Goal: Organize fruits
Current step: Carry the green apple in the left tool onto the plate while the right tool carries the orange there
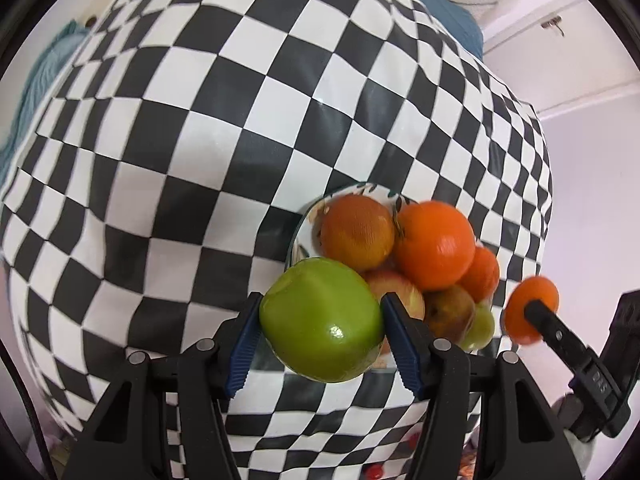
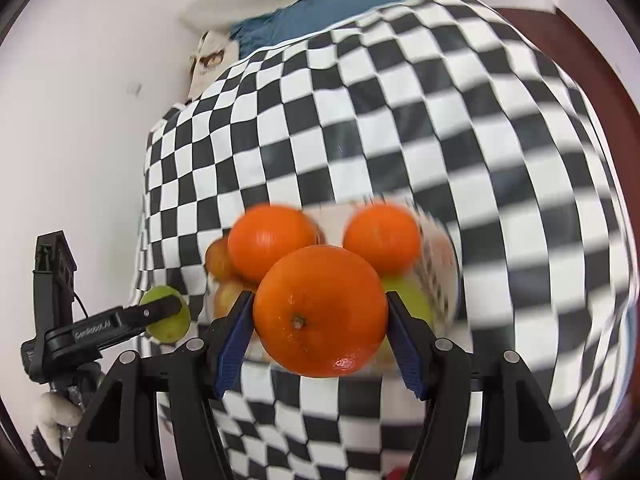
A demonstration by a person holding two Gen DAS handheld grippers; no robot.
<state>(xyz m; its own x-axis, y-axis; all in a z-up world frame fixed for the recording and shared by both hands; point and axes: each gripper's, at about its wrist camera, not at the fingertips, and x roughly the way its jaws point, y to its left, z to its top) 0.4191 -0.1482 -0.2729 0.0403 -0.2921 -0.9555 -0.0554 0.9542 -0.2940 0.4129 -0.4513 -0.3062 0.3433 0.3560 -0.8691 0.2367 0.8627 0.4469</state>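
clamped between my left fingers (image 1: 322, 322) sits a round glossy green apple (image 1: 322, 320), held above the black-and-white checkered desk (image 1: 200, 140). my right fingers (image 2: 320, 314) pinch a round bright orange (image 2: 320, 312) the same way. both fruits hang just this side of the patterned bowl (image 1: 304, 224), which is heaped with more oranges and apples. the bowl lies ahead of and below both hands, between them, so neither hand looks clearly nearer. i judge sorting means carrying each fruit off to its own side.

White lettering "GenRobot.AI" along the left claw's (image 2: 170, 314) black arm.
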